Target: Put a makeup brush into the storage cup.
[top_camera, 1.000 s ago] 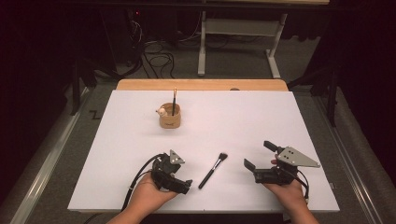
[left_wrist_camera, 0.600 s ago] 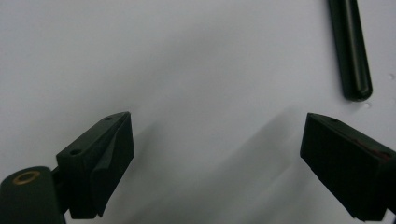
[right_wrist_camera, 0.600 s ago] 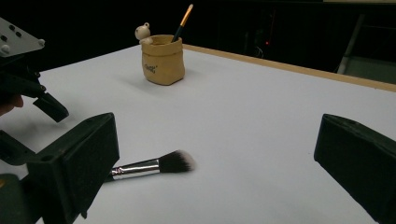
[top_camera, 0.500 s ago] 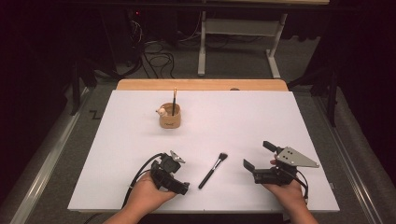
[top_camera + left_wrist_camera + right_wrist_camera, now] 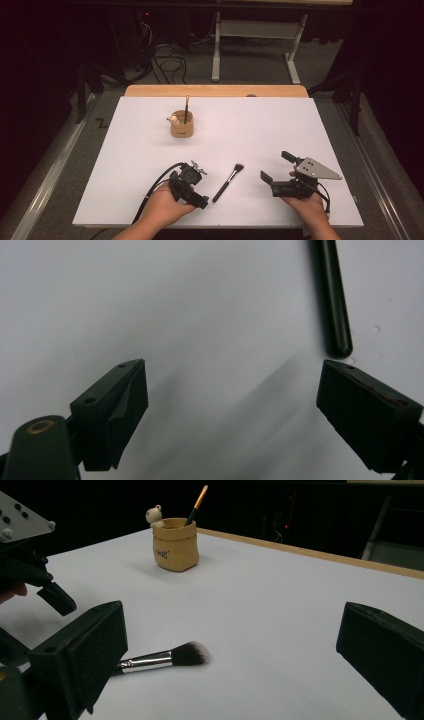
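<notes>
- Brush lies flat on the white table, near the front edge, between the two grippers, touched by neither; its bristle head points away from the person, its black handle toward them.
- Left gripper has its jaws spread and has just been closing them a little, with nothing between them; in the left gripper view the handle's rounded end sits just beyond the tip of one jaw, apart from it, over bare table.
- Right gripper has its jaws spread wide and empty; the right gripper view looks between them at the brush head and silver ferrule lying just past one jaw.
- Each gripper is held in a hand low over the table, the left just beside the handle, the right farther off.
- Cup, tan, stands well back from the brush, with a second brush upright in it and a small bear figure at its rim.
</notes>
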Available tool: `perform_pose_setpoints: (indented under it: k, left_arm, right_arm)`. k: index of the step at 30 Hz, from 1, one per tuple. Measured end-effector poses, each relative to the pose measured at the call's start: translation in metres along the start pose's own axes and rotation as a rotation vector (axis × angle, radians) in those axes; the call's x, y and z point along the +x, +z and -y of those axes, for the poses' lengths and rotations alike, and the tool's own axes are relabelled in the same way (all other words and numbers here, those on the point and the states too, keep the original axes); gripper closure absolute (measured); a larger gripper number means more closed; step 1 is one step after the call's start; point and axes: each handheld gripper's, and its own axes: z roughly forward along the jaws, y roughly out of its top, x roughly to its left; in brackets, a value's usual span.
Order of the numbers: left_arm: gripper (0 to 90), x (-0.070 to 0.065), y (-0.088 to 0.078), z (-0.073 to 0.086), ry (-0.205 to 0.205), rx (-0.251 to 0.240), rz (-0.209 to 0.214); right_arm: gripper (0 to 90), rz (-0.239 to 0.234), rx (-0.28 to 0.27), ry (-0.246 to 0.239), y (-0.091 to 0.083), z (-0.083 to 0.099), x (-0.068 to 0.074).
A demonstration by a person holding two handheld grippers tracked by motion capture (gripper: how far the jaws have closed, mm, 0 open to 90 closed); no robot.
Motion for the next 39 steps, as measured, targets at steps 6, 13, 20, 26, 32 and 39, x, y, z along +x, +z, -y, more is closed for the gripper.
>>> perform_pose_setpoints:
  k: [6, 13, 20, 26, 32, 39]
  left_arm:
    - [14.4, -0.007, -0.001, -0.009, 0.019, 0.005, 0.013]
    - [17.0, -0.012, 0.002, -0.018, 0.025, 0.023, 0.035]
    - [18.7, -0.018, 0.006, -0.024, 0.051, 0.053, 0.044]
    - [23.8, -0.022, 0.010, -0.031, 0.050, 0.067, 0.071]
    - [31.2, -0.025, 0.012, -0.038, 0.060, 0.082, 0.083]
    - [39.1, -0.026, 0.017, -0.043, 0.060, 0.099, 0.089]
  right_arm:
    - [0.8, 0.005, -0.002, -0.002, 0.000, 0.000, 0.001]
    - [0.9, 0.004, -0.004, -0.005, 0.000, 0.000, 0.001]
    - [0.8, -0.001, -0.006, -0.004, 0.000, 0.000, 0.002]
    - [0.8, -0.002, -0.006, -0.008, 0.001, 0.000, 0.002]
    - [0.8, -0.001, -0.005, -0.008, 0.001, 0.000, 0.001]
    - [0.8, -0.002, -0.002, -0.010, 0.001, 0.000, 0.001]
